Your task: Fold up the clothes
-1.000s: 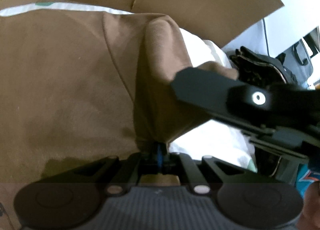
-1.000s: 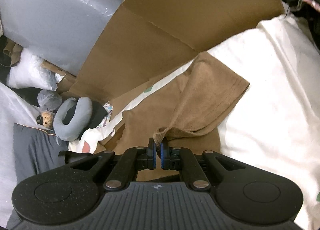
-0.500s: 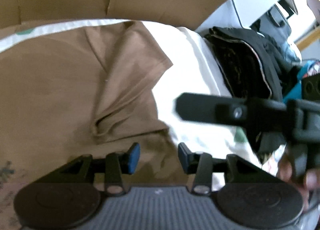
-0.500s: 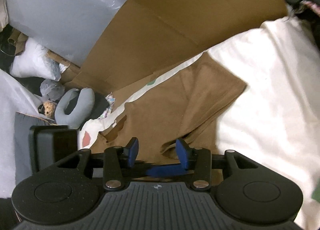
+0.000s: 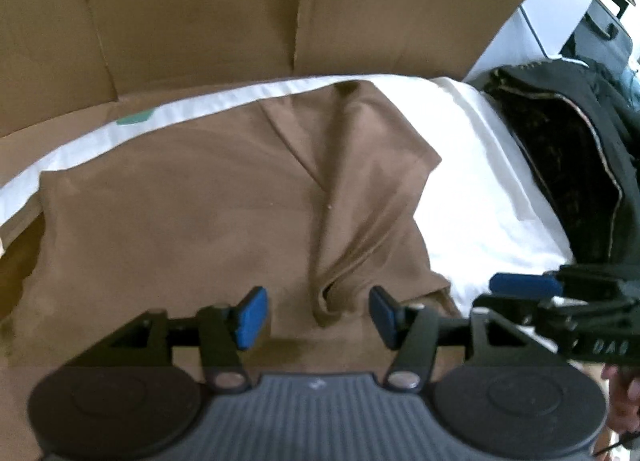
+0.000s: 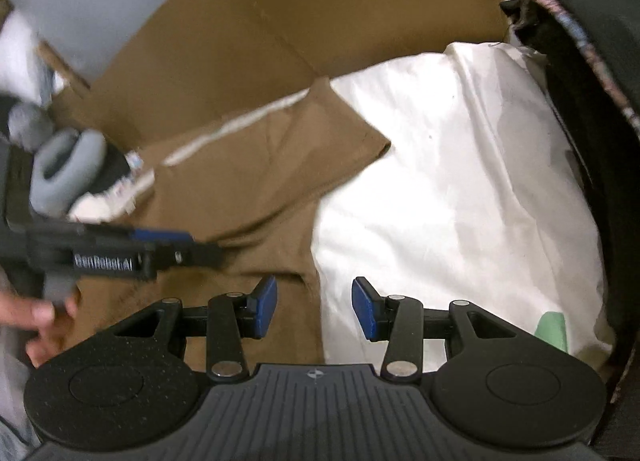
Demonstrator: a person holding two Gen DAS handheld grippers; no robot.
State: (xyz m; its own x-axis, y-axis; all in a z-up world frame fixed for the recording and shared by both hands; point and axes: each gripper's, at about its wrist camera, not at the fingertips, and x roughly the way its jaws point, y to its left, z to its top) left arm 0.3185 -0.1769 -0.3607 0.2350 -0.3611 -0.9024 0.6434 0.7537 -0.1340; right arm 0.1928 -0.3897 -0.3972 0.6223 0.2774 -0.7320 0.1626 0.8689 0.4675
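White sheet (image 5: 472, 197) covers the bed, with the brown shirt (image 5: 208, 213) spread on it. My left fingers (image 5: 316, 311) have just been opening, released above the shirt; my right fingers (image 6: 314, 307) hang released at its edge, holding nothing.

Near part of brown fabric garment (image 5: 208, 221) hidden behind gripper body. Grey U-shaped neck pillow (image 6: 66, 177) motion-blurred at left. Black fabric pile (image 5: 572, 173) cropped by right edge.

My left wrist camera looks steeply down, close over the brown shirt (image 5: 208, 197) on the white sheet (image 5: 480, 189). My right wrist camera looks down from the sheet's side; both share shirt, sheet and cardboard (image 6: 304, 9).
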